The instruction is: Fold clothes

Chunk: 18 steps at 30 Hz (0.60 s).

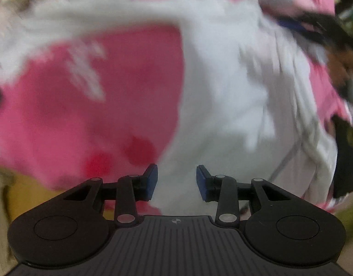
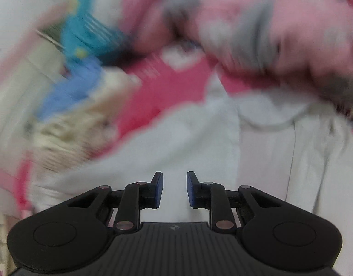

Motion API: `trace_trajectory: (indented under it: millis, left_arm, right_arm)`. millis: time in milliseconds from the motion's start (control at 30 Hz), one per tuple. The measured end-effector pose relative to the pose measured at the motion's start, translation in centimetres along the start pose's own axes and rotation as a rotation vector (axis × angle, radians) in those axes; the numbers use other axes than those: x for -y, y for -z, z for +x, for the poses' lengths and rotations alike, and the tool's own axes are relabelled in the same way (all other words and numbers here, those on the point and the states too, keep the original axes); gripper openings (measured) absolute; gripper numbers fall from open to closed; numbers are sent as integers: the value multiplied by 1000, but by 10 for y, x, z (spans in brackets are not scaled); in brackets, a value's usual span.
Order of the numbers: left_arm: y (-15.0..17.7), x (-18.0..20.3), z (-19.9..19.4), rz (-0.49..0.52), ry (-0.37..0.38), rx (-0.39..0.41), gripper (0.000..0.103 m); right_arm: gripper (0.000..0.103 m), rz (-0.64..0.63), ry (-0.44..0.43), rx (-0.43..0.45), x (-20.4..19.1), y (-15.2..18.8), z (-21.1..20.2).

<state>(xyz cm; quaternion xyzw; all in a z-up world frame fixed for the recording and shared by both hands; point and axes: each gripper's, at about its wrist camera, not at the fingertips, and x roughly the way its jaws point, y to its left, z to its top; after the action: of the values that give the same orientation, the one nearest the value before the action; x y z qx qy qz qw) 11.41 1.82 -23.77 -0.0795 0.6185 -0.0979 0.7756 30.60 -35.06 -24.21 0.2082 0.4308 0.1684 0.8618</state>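
A: Is there any basket or bin holding the laundry?

B: None can be made out. Both wrist views are badly blurred. The white garment (image 1: pixel 224 96) lies spread over a pink patterned cover (image 1: pixel 89 105), with a sleeve-like strip running off to the left in the left wrist view. In the right wrist view the same white garment (image 2: pixel 199 142) fills the lower half, its neckline curve near the right of centre, and pink cloth (image 2: pixel 171 85) shows beyond it.

A: What about the left gripper?

B: The left gripper (image 1: pixel 177 182) points down at the white cloth. Its blue pads (image 1: pixel 152 181) stand partly apart with a clear gap, and nothing sits between them; only the fabric below shows through the gap.

A: And the right one?

B: The right gripper (image 2: pixel 174 189) has a narrower gap. White fabric shows behind the pads (image 2: pixel 159 191), but the blur hides whether any fold is pinched; it looks as if nothing is gripped.

A: Anything else nearby?

B: A heap of other clothes (image 2: pixel 84 53), turquoise, blue and cream, lies at the upper left of the right wrist view.
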Motion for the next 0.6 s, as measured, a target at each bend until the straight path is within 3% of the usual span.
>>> trace_trajectory:
  millis: [100,167,233,300,367,433,500,600]
  left_arm:
    - [-56,5,-48,24,-33,132,37]
    - [-103,15,-56,75,-28,232,39]
    - [-148,31,-50,144,-17,326,41]
    - [-187,51,-25,221,14,396,43]
    - [-222,69,18,265,54,418,43]
    - [-248,87,70,284,79,410,43]
    - [-266,109,120,318,55,388,43]
    - [-281,129,175,322,86,352,43]
  right_arm:
    - [26,-94,-38,193,-23,-44,-61]
    - [29,-175,-17,353,-32,-75,-91]
    - [34,-209,-12,451,-26,-102,-99]
    - [34,-200,13,447,-14,-122,-85]
    - [34,-162,37,372,6,-134,-57]
    - [34,-145,113,263,23,-132,-23]
    - [34,-105,163,171,42,-120,4]
    - [34,-41,234,35,72,-102,45]
